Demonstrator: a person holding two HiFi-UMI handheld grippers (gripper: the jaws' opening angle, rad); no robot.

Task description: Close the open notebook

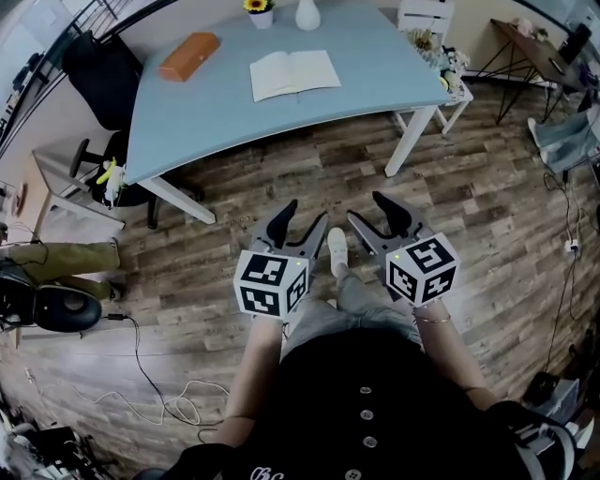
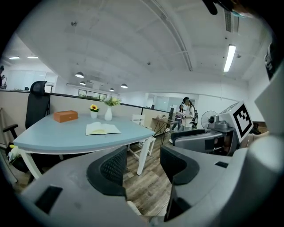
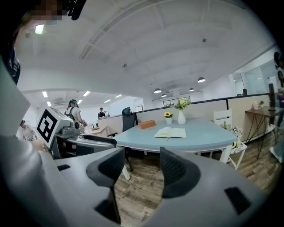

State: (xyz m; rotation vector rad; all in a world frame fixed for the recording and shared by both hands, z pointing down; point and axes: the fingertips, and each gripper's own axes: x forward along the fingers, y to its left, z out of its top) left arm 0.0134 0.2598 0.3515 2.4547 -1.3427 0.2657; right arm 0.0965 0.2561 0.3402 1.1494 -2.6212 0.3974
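While standing on the wooden floor (image 1: pixel 309 173), well apart from the counter (image 1: pixel 216 108), holds the left claw (image 1: pixel 302 225) and the right claw (image 1: pixel 375 217) side by side at the lower middle of the head view. Both with jaws wide apart, nothing between them. Sees the notebook (image 1: pixel 293 73) lying open and flat on the counter at upper middle, right of an orange case (image 1: pixel 189 55), below a white vase (image 1: pixel 307 14).

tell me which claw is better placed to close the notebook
Left, marginally. The left claw and right claw are both open, empty, short of the table, but the notebook lies more directly ahead of the left.
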